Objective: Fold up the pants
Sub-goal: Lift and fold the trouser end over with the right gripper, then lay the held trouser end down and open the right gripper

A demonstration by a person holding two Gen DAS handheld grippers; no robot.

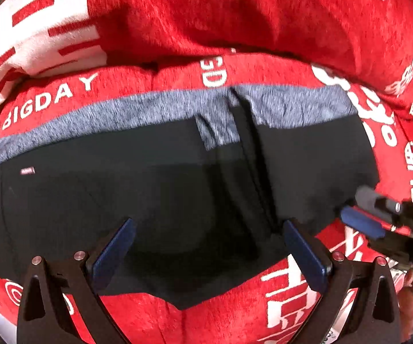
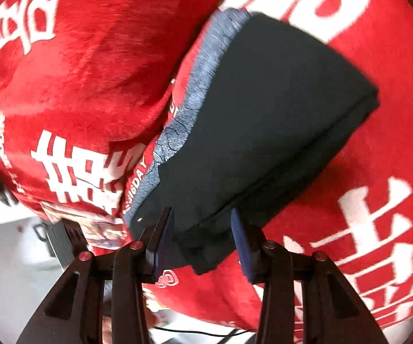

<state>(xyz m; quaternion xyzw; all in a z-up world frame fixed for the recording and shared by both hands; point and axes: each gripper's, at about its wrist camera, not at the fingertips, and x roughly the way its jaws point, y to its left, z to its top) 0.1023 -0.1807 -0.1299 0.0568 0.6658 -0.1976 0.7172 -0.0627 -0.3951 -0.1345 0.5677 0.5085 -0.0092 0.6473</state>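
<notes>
Black folded pants (image 1: 149, 200) edge lies between both grippers' parted jaws.

A red plush blanket (image 1: 235, 14) with large white characters covers nearly the whole surface in both wrist views. White lettering reading "BIGDAY" (image 1: 48, 100) runs along one strip of it, and a broad white patch with red strokes (image 1: 34, 28) sits at the upper left of the left wrist view. The cloth lies in soft rumpled folds. In the right wrist view a pale floor (image 2: 11, 258) shows at lower left, with a thin dark cable (image 2: 206, 334) near the bottom edge
</notes>
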